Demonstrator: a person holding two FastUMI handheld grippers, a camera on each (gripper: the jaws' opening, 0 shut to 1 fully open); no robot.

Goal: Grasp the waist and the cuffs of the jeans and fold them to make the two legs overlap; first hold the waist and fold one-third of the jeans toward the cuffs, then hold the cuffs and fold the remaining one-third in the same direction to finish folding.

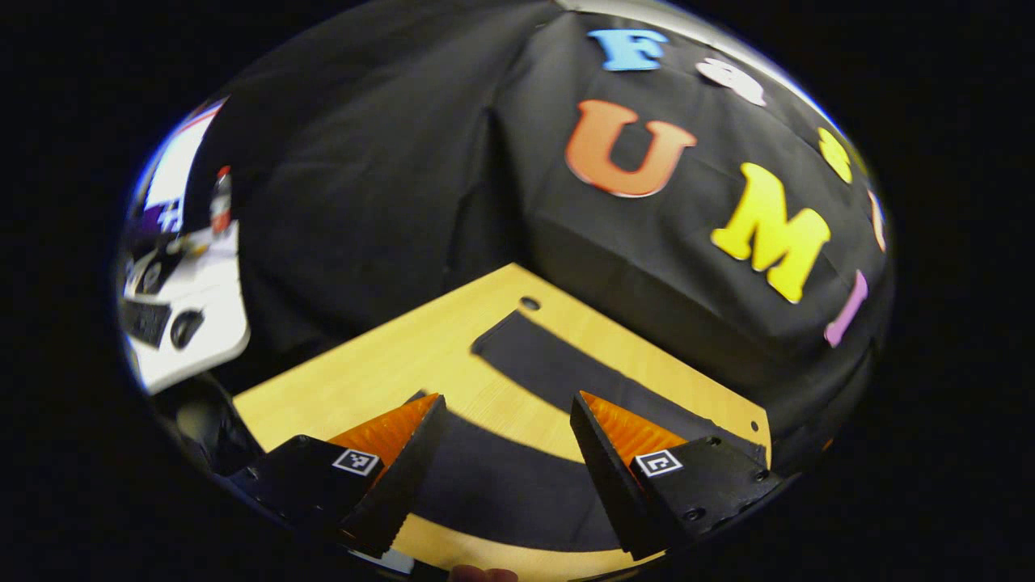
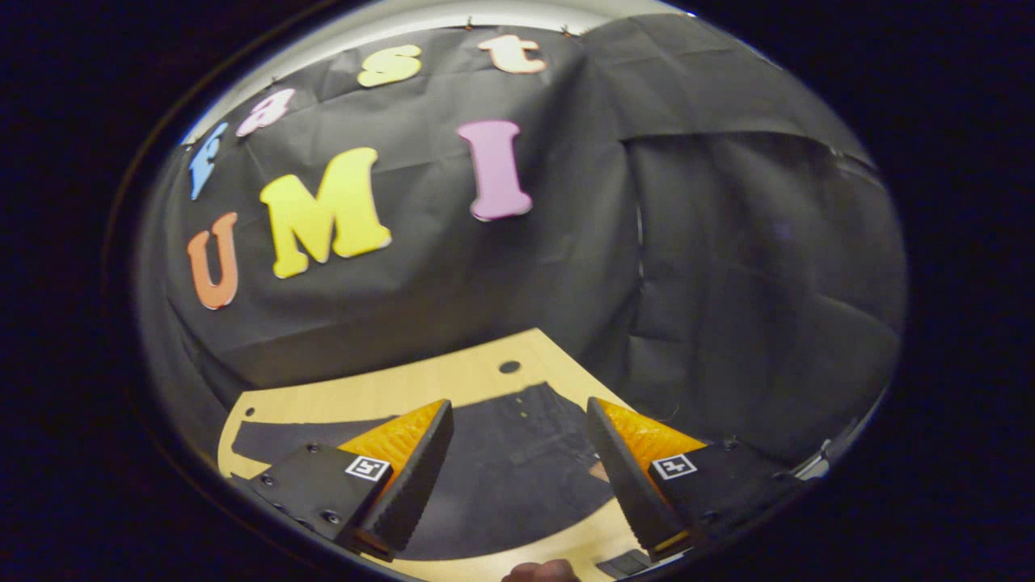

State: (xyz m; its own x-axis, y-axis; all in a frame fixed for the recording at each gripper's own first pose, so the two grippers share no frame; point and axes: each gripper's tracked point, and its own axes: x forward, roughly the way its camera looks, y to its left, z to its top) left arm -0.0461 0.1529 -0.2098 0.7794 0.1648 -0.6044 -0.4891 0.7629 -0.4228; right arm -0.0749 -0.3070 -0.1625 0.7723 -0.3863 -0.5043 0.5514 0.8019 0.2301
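On the wooden surface point(image 1: 380, 364) the dark jeans point(image 1: 517, 477) lie flat, legs spread apart toward the far edge. Above the legs, the left claw point(image 1: 508, 453) hangs released, fingers wide. Above the waist end, the right claw point(image 2: 519, 465) hangs likewise released, grasping nothing.

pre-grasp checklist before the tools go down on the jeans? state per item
1. Jeans lying flat on the table, legs spread apart: ok.
2. Left tool open, nothing held: ok.
3. Right tool open, nothing held: ok.
4. Left tool over the legs end: ok.
5. Right tool over the waist end: ok.
6. Height of either tool above the cloth: cannot tell.
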